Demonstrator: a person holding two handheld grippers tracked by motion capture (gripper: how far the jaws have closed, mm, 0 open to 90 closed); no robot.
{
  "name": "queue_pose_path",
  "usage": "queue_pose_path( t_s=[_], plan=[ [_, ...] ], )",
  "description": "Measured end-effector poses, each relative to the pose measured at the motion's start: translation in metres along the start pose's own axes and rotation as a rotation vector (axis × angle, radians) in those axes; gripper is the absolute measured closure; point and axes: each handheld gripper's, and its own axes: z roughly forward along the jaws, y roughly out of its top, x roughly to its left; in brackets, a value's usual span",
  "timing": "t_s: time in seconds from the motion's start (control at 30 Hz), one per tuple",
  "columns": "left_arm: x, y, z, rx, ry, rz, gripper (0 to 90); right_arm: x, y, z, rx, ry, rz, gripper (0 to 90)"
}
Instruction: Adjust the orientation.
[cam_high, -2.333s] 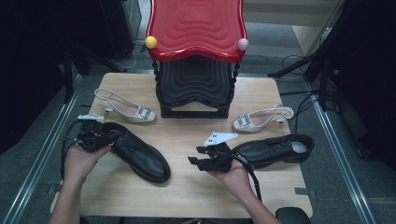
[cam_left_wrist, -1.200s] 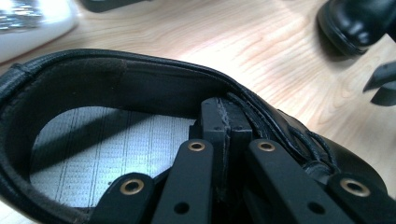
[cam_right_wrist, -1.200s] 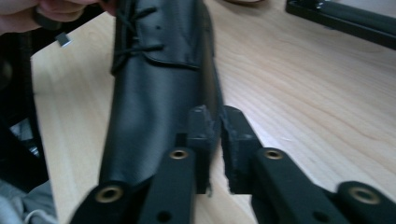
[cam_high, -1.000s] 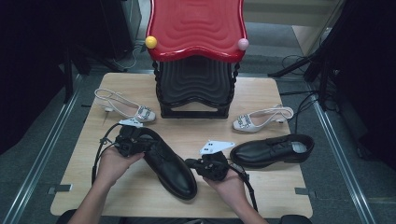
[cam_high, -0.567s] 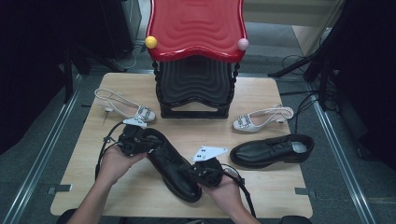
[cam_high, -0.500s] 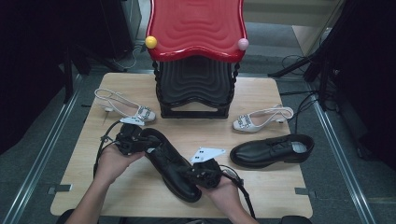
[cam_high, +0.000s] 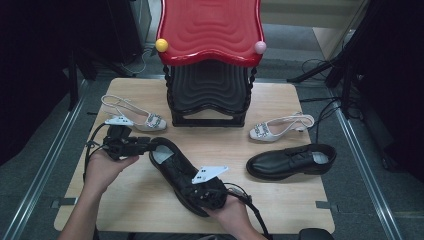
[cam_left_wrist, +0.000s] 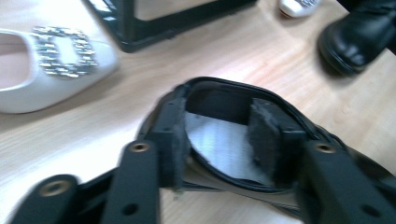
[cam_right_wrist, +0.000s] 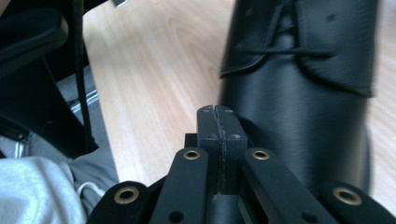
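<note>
Wooden table (cam_high: 280, 100) bears a glossy black lace-up shoe (cam_high: 175, 170); left claw (cam_left_wrist: 224, 135) just spread, right claw (cam_right_wrist: 218, 121) pressed together.

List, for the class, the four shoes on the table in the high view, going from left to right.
White slingback shoe with buckle → black lace-up shoe by the grippers → second white slingback shoe → second black lace-up shoe.

A glossy black shoe (cam_high: 177, 175) with a pale grey insole lies at lower centre; another black shoe (cam_high: 291, 161) at right. Two white sandals (cam_high: 134, 113) carry glittering silver buckles. The light wood table (cam_high: 300, 210) bears a red-topped black stand (cam_high: 210, 30).
</note>
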Motion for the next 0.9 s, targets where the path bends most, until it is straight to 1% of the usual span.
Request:
queue_pose_path(
  t_s=[0.03, 0.07, 0.13, 0.2, 0.23, 0.27, 0.3, 0.33, 0.4, 0.43, 0.47, 0.53, 0.57, 0.6, 0.67, 0.7, 0.77, 0.8, 0.83, 0.9],
  plan=[
    [0.001, -0.001, -0.001, 0.003, 0.011, -0.001, 46.8, 0.003, -0.001, 0.004, 0.017, 0.008, -0.009, 90.0],
    [0.003, -0.002, -0.001, 0.008, 0.015, -0.003, 45.3, 0.005, -0.001, 0.006, 0.027, 0.008, -0.014, 90.0],
    [0.006, -0.004, -0.002, 0.011, 0.032, -0.008, 44.2, 0.006, -0.001, 0.008, 0.034, 0.010, -0.018, 90.0],
    [0.008, -0.005, -0.004, 0.007, 0.035, -0.014, 41.9, 0.007, -0.002, 0.013, 0.054, 0.011, -0.025, 90.0],
    [0.009, -0.006, -0.006, 0.008, 0.037, -0.017, 41.9, 0.007, -0.002, 0.013, 0.054, 0.011, -0.025, 90.0],
    [0.010, -0.007, -0.006, -0.002, 0.040, -0.021, 40.5, 0.005, -0.002, 0.015, 0.057, 0.020, -0.022, 90.0],
    [0.011, -0.007, -0.008, 0.004, 0.038, -0.025, 40.2, 0.005, -0.002, 0.015, 0.057, 0.023, -0.017, 90.0],
    [0.012, -0.008, -0.009, 0.001, 0.044, -0.028, 40.0, 0.004, -0.001, 0.014, 0.052, 0.022, -0.018, 90.0],
    [0.015, -0.010, -0.011, 0.001, 0.054, -0.037, 39.6, 0.003, 0.000, 0.014, 0.049, 0.014, -0.022, 90.0],
    [0.016, -0.012, -0.013, -0.002, 0.060, -0.040, 39.5, 0.003, 0.000, 0.013, 0.049, 0.000, -0.028, 90.0],
    [0.018, -0.013, -0.015, -0.001, 0.066, -0.048, 39.4, -0.002, 0.000, 0.013, 0.047, -0.021, -0.023, 90.0],
    [0.019, -0.015, -0.018, -0.014, 0.075, -0.062, 39.4, -0.004, 0.000, 0.012, 0.047, -0.024, -0.017, 90.0],
    [0.021, -0.016, -0.020, -0.015, 0.073, -0.063, 39.3, -0.010, 0.001, 0.010, 0.043, -0.032, -0.005, 90.0],
    [0.021, -0.017, -0.021, -0.021, 0.079, -0.072, 39.3, -0.012, 0.002, 0.010, 0.041, -0.037, -0.003, 90.0],
    [0.022, -0.018, -0.023, -0.015, 0.082, -0.075, 39.2, -0.014, 0.002, 0.009, 0.042, -0.043, 0.002, 90.0],
    [0.023, -0.019, -0.023, -0.015, 0.089, -0.074, 38.9, -0.018, 0.003, 0.008, 0.040, -0.057, 0.003, 90.0],
    [0.023, -0.021, -0.026, -0.008, 0.089, -0.066, 38.9, -0.024, 0.004, 0.006, 0.034, -0.073, 0.003, 90.0],
    [0.023, -0.022, -0.027, -0.019, 0.094, -0.068, 39.0, -0.026, 0.005, 0.006, 0.032, -0.078, 0.009, 90.0],
    [0.023, -0.023, -0.028, -0.021, 0.092, -0.073, 39.0, -0.026, 0.005, 0.006, 0.032, -0.078, 0.009, 90.0],
    [0.024, -0.025, -0.029, -0.024, 0.097, -0.073, 39.2, -0.031, 0.005, 0.005, 0.028, -0.082, 0.020, 90.0]
  ],
)
